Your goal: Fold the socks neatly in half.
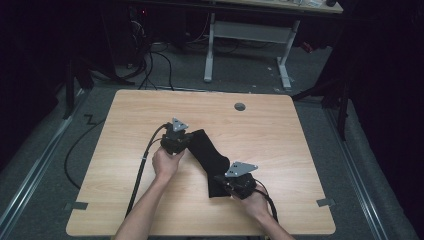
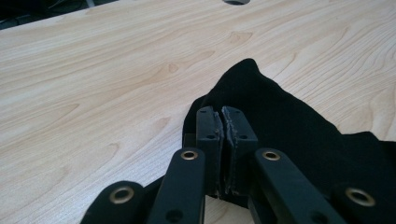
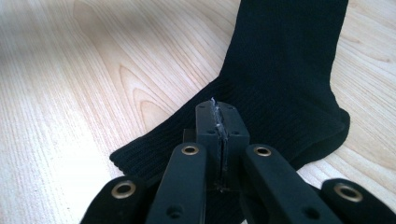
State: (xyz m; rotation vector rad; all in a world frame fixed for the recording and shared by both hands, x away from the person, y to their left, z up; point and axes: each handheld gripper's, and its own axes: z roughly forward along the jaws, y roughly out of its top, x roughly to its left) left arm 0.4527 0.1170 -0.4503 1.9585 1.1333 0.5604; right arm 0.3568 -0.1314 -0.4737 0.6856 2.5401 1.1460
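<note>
Sock (image 1: pixel 210 157) ends under both grippers, pinch points probably hidden.

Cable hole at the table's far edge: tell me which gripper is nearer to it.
Left. The left gripper sits at the sock's far end, closer to the cable hole. The right gripper is at the sock's near end, farther away.

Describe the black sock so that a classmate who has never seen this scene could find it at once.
Start at the wooden table with the round hole near its far edge. Near its middle, between the left tool and right tool, lies the black sock: the one soft, bent, ribbed thing there.
</note>
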